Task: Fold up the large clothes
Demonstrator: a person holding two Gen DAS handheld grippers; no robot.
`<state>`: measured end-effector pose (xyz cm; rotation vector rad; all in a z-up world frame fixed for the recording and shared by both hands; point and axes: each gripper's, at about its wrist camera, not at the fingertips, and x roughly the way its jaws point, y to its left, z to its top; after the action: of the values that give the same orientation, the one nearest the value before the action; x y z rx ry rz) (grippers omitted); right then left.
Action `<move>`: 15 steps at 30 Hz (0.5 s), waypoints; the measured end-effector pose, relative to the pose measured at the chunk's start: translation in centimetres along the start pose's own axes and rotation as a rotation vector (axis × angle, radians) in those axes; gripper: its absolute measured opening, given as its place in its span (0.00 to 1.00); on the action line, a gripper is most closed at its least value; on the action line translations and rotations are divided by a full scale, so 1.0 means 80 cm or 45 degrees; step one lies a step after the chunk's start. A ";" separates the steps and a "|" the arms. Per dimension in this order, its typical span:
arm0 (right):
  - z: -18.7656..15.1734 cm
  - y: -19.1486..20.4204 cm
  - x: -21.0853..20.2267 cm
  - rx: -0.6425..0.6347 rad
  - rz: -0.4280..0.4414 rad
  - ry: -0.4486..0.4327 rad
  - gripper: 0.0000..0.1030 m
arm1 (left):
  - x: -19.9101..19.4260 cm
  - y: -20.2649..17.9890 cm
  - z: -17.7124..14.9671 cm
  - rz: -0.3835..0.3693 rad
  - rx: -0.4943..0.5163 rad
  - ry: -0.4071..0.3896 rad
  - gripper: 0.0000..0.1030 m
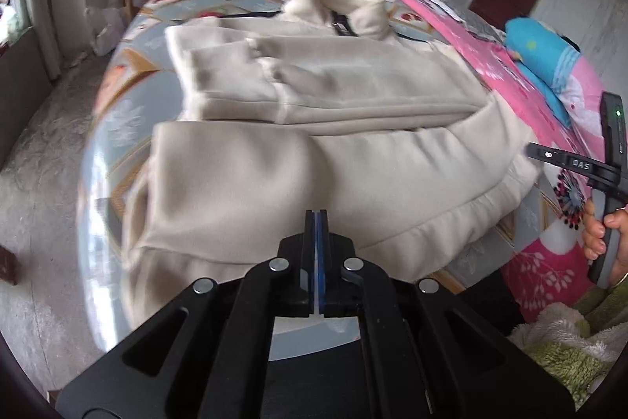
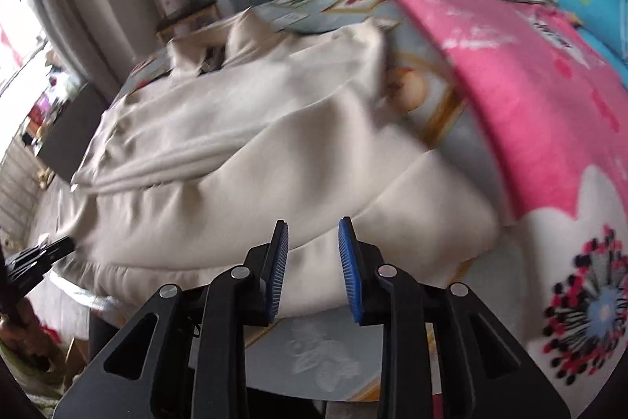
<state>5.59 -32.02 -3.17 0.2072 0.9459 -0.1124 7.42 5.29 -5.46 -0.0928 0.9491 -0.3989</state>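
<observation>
A large cream garment (image 1: 314, 128) is lying across the middle of both frames on a round table with a patterned blue cloth (image 1: 129, 105); its collar is sitting at the upper centre of the left wrist view, its sleeves are lying folded over the body, and its hem is draping toward the lower edge of the table. The left gripper (image 1: 317, 218) is sitting at the lower centre of its frame with its fingers pressed together, blue pads touching, over the near hem; whether any cloth is caught between them I cannot tell. The right gripper (image 2: 313, 234) is hanging at the lower centre of its own frame with its fingers spread apart, grasping nothing, the hem showing in the gap just beyond them; it is also showing at the right edge of the left wrist view (image 1: 588, 163), held in a hand (image 1: 604, 238). A pink blanket (image 2: 530, 97) is lying along the right side of both frames, beside the garment.
</observation>
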 end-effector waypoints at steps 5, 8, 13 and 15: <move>0.000 -0.040 0.039 0.104 -0.018 0.126 0.26 | 0.005 0.039 -0.001 0.022 -0.140 0.016 0.01; 0.006 -0.017 0.010 0.041 0.028 0.088 0.32 | -0.015 0.033 0.001 0.050 -0.097 -0.026 0.01; -0.008 0.078 -0.022 -0.260 0.350 0.050 0.52 | -0.018 0.009 -0.001 0.063 -0.004 -0.005 0.06; -0.021 0.117 -0.012 -0.389 0.371 0.063 0.53 | -0.002 0.002 -0.003 0.119 0.014 0.047 0.08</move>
<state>5.45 -22.56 -2.15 0.0632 0.9596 0.3055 7.17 5.53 -5.53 -0.0309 0.9838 -0.3203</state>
